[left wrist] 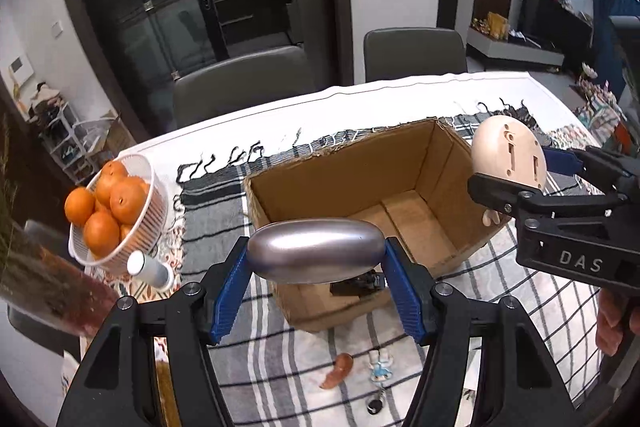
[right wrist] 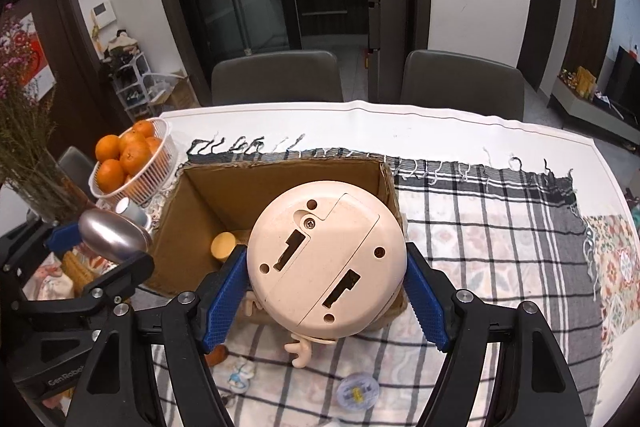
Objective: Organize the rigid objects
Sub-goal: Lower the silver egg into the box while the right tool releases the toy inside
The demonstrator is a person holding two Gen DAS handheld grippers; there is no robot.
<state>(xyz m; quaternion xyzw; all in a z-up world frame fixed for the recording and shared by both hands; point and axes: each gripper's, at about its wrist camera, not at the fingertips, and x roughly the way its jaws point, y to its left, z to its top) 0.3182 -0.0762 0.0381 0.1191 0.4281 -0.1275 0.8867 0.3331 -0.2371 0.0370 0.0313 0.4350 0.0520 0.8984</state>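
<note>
1. The left gripper (left wrist: 316,259) grasps a silver oval (left wrist: 316,251) between its blue pads (left wrist: 230,287), one pad on each end, holding it level above the near wall of the box (left wrist: 336,183).
2. The right gripper (right wrist: 326,281) is clenched on a cream round toy (right wrist: 324,255), its flat underside with two slots and screw holes facing the camera. A small cream hand-shaped part (right wrist: 302,349) hangs below it.
3. In the left view the toy (left wrist: 508,157) sits over the box's right wall.
4. The box is open-topped cardboard and stands on a plaid cloth (right wrist: 492,227) on the table (right wrist: 400,123). Inside it, a yellowish cylinder (right wrist: 223,245) shows near the bottom.
5. A white basket (left wrist: 154,199) of oranges (left wrist: 120,199) stands left of the box, with a small white bottle (left wrist: 150,269) lying just beside it.
6. On the cloth in front of the box lie a brown piece (left wrist: 338,371), a small blue-white figure (left wrist: 380,367) and a clear round disc (right wrist: 356,391).
7. Two grey chairs (right wrist: 276,77) stand behind the table.
</note>
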